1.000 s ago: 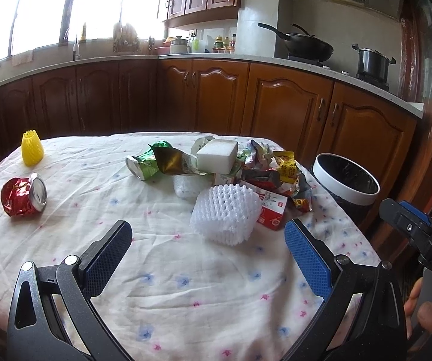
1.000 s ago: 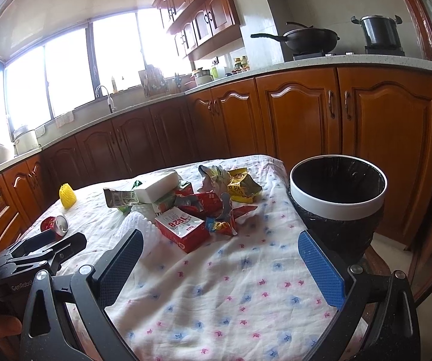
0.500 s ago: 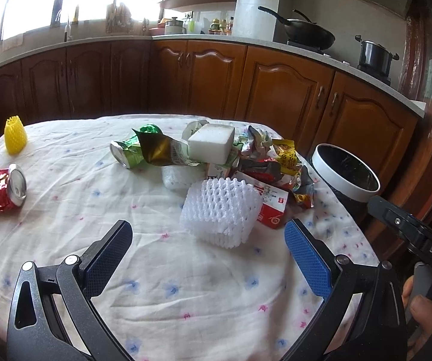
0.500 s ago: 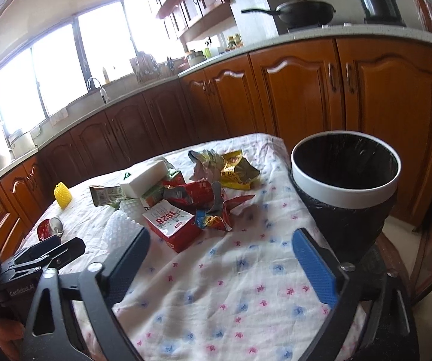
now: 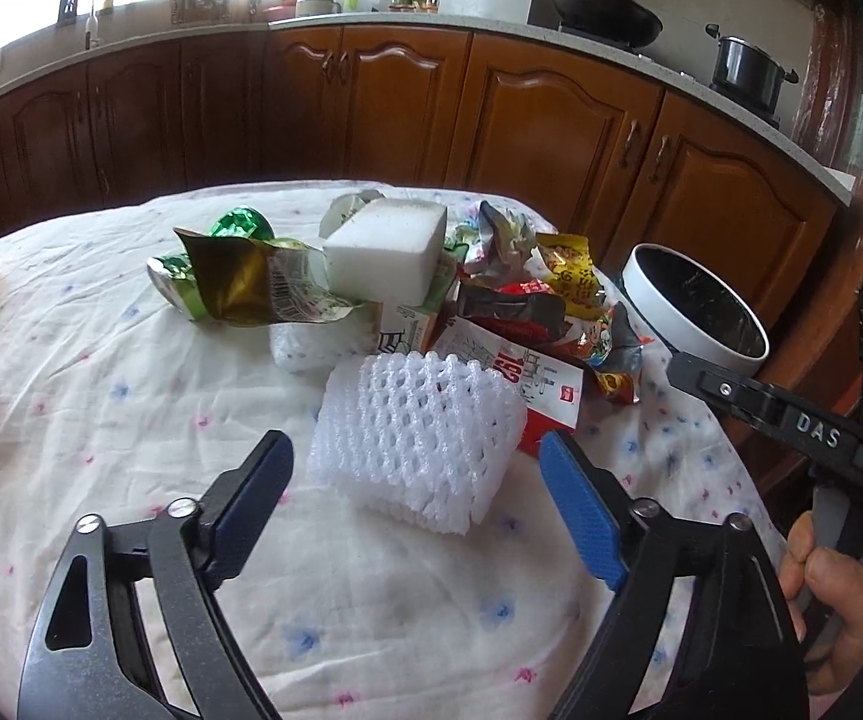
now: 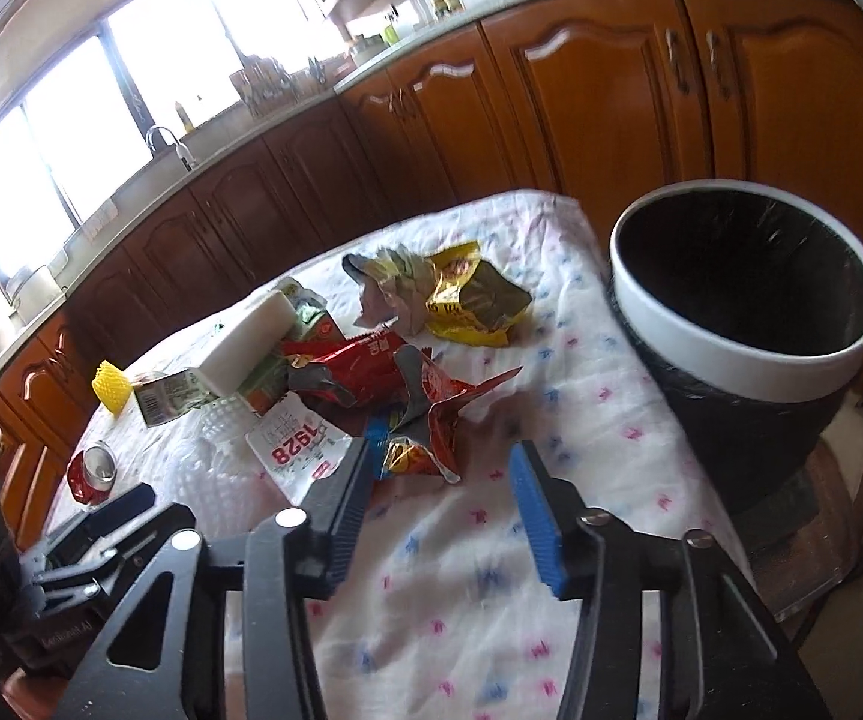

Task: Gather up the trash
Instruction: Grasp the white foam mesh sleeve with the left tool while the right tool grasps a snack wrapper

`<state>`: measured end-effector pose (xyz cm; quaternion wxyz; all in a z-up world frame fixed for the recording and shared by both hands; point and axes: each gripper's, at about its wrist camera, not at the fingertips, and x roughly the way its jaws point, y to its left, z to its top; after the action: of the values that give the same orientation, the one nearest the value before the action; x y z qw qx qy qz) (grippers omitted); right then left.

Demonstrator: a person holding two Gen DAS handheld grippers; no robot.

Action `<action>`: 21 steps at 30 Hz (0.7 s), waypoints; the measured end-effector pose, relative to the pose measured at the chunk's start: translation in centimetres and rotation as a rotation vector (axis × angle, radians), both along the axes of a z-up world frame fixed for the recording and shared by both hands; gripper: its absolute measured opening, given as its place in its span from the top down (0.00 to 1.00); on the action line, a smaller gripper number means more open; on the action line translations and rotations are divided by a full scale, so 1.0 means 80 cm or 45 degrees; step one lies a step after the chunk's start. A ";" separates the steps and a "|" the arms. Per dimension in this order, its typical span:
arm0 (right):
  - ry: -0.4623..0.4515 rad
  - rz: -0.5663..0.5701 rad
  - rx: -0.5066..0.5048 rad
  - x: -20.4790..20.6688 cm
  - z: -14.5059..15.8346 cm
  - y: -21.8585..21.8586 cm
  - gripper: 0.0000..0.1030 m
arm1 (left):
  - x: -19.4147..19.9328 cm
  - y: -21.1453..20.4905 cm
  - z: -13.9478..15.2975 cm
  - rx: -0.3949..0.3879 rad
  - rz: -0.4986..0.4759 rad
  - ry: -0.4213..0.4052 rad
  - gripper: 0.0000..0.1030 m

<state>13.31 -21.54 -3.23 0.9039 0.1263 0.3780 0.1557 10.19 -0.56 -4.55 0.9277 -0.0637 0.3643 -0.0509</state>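
A heap of trash lies on the flowered tablecloth [image 5: 131,420]. In the left wrist view my left gripper [image 5: 413,456] is open, its blue fingers on either side of a white foam net [image 5: 413,420]. Behind the net are a red and white carton [image 5: 545,384], a white foam block [image 5: 386,252] and a green and gold wrapper [image 5: 239,282]. My right gripper [image 6: 440,456] is open just short of crumpled red wrappers [image 6: 425,402]. Past them lies a yellow wrapper [image 6: 473,300]. A black bin with a white rim [image 6: 761,381] stands off the table's right edge.
A yellow foam net [image 6: 110,387] and a crushed red can [image 6: 92,471] lie at the table's left side. A hand [image 5: 839,594] holds the right gripper's handle at the right of the left wrist view. Wooden cabinets [image 5: 551,132] run behind the table.
Both grippers have moved forward and down toward the trash heap. The right gripper's jaws have narrowed clearly, the left's slightly. Nothing has been taken hold of.
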 end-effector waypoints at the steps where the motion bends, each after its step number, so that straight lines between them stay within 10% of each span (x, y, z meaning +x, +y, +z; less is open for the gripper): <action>1: 0.018 0.006 0.001 0.008 -0.004 0.002 0.60 | 0.004 0.000 -0.004 -0.002 -0.006 0.017 0.34; 9: 0.055 0.040 -0.016 0.027 -0.017 0.010 0.96 | 0.011 -0.002 -0.009 -0.022 -0.044 0.034 0.80; 21: -0.055 -0.037 0.024 -0.012 0.021 -0.049 0.98 | -0.014 -0.032 0.050 -0.032 -0.142 -0.117 0.84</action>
<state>12.39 -25.49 -1.58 0.9128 0.1367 0.3550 0.1487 9.05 -3.14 -0.57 0.9382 -0.0526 0.3238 -0.1101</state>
